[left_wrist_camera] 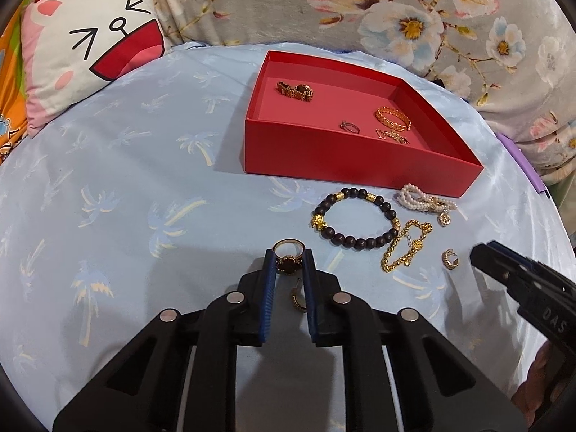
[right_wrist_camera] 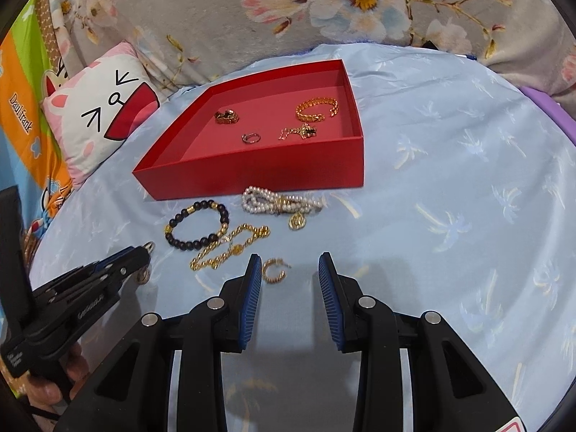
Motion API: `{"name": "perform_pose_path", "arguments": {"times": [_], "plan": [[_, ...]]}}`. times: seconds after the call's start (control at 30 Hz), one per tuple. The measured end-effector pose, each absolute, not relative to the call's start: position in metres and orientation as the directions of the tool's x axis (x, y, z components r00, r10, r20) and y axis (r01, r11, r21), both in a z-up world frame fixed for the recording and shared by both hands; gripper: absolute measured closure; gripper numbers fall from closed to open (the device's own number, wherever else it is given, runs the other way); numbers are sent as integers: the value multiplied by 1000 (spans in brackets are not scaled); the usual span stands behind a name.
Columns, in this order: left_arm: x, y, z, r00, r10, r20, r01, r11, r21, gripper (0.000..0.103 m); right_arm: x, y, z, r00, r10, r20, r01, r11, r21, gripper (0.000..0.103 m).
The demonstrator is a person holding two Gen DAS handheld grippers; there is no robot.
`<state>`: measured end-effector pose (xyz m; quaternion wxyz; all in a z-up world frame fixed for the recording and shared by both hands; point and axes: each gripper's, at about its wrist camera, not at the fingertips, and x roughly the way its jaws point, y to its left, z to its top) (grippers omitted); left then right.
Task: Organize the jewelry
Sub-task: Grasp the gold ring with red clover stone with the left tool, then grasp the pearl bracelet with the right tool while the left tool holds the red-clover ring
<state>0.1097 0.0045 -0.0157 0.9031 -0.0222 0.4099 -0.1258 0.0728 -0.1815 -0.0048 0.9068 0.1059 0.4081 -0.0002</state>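
My left gripper [left_wrist_camera: 288,261] is shut on a gold ring with a dark stone [left_wrist_camera: 288,258], low over the blue palm-print cloth [left_wrist_camera: 144,198]. A small gold hoop earring [left_wrist_camera: 298,300] lies under its fingers. On the cloth lie a black bead bracelet [left_wrist_camera: 354,219], a pearl bracelet [left_wrist_camera: 421,198], a gold chain [left_wrist_camera: 403,252] and a second hoop earring [left_wrist_camera: 450,259]. The red box [left_wrist_camera: 360,165] behind them holds several gold pieces. My right gripper [right_wrist_camera: 289,264] stands open, with that second hoop earring [right_wrist_camera: 275,270] just inside its left finger, untouched.
A cat-face pillow [left_wrist_camera: 90,54] leans at the back left. A floral blanket [left_wrist_camera: 396,7] runs behind the cloth. A purple edge [left_wrist_camera: 522,158] borders the surface at the right. A hand [right_wrist_camera: 68,367] holds the left gripper's handle.
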Motion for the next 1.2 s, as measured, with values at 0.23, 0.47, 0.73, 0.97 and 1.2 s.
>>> {"name": "perform_pose_path", "arguments": {"times": [0.23, 0.47, 0.73, 0.97, 1.2], "plan": [[110, 7, -16, 629, -253, -735, 199, 967, -163, 89, 104, -178, -8, 664, 55, -746, 72, 988, 137, 70], [110, 8, -17, 628, -256, -735, 199, 966, -167, 89, 127, -179, -14, 646, 65, -760, 26, 994, 107, 70], [110, 8, -17, 627, -260, -734, 198, 965, -173, 89, 128, -184, -14, 633, 96, -768, 10, 991, 132, 70], [110, 9, -17, 627, -261, -734, 198, 965, -173, 89, 127, -187, -18, 626, 133, -768, 24, 982, 189, 70], [110, 9, -17, 627, -260, -735, 198, 965, -172, 89, 130, -195, -7, 657, 112, -745, 28, 985, 172, 62]]}}
